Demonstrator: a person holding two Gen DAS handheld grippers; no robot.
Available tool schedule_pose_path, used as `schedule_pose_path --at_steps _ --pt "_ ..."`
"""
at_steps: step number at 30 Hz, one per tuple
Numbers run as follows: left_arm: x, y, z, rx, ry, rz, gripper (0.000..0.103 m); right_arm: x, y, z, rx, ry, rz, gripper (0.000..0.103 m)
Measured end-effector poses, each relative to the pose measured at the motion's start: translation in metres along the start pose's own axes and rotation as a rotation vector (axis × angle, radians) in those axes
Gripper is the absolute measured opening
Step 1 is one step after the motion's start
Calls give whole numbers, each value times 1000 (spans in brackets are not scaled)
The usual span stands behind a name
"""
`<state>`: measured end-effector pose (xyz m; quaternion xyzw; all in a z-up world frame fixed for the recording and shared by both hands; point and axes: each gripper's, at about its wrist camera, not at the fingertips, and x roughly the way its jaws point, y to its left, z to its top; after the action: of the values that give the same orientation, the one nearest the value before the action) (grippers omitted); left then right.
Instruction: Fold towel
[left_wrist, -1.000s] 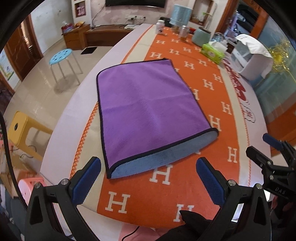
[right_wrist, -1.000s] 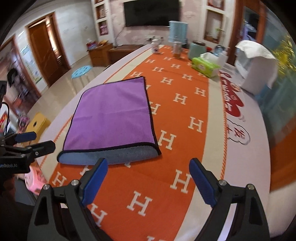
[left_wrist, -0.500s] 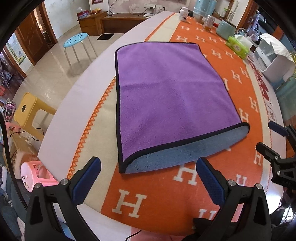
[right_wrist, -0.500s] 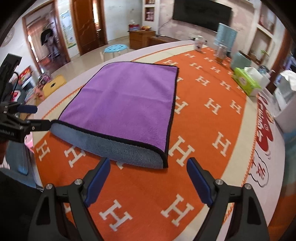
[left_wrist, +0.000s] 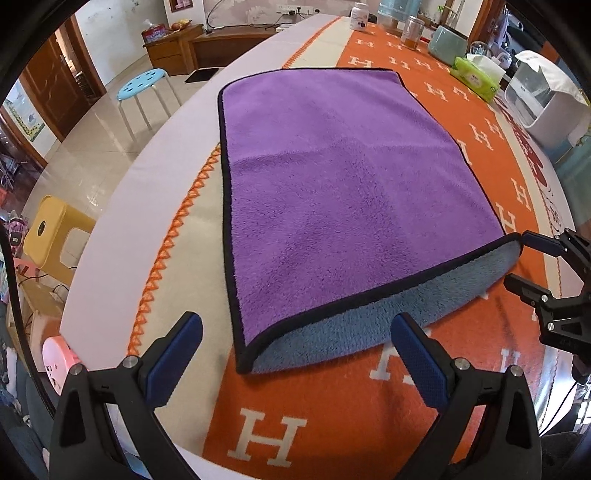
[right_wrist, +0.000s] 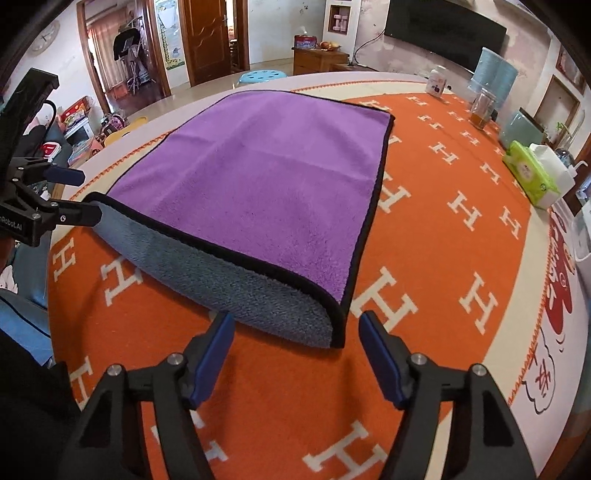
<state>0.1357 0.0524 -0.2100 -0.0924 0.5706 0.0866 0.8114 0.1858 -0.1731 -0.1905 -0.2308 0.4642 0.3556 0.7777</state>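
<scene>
A purple towel (left_wrist: 343, 184) with black trim and a blue-grey underside lies folded in half on the orange H-pattern tablecloth (left_wrist: 332, 413); it also shows in the right wrist view (right_wrist: 266, 173). The fold's rounded grey edge faces me. My left gripper (left_wrist: 295, 354) is open, its jaws straddling the towel's near left corner from just in front. My right gripper (right_wrist: 295, 350) is open, close in front of the near right corner. Each gripper shows at the other view's edge: the right gripper (left_wrist: 517, 262) and the left gripper (right_wrist: 86, 195).
At the table's far end stand a green tissue pack (right_wrist: 532, 181), a glass jar (right_wrist: 482, 109), a white bottle (right_wrist: 436, 83) and a white appliance (left_wrist: 543, 99). The table's left edge (left_wrist: 122, 221) drops to the floor, with a blue stool (left_wrist: 142, 83) and a yellow stool (left_wrist: 55, 229).
Both grippers have moved forward and lower toward the towel's near folded edge. Both stay open. The towel has not moved.
</scene>
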Motion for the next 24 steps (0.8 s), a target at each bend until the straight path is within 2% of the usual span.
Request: schedule_pose_path --at_steps 4,10,14,22,24 --pt "6 -1 2 3 13 -7 95 7 -2 -1 -5 11 12 60" --pt "7 -1 -1 -24 35 -67 94 8 -4 -3 -4 18 22 49" --pt "8 -3 -6 -39 46 -85 87 8 -6 -5 1 21 24 40" --pt "6 3 -13 -71 55 -104 57 6 -12 -7 4 28 13 22" --pt "6 5 -13 -74 58 -96 45 4 -13 -8 7 27 14 18"
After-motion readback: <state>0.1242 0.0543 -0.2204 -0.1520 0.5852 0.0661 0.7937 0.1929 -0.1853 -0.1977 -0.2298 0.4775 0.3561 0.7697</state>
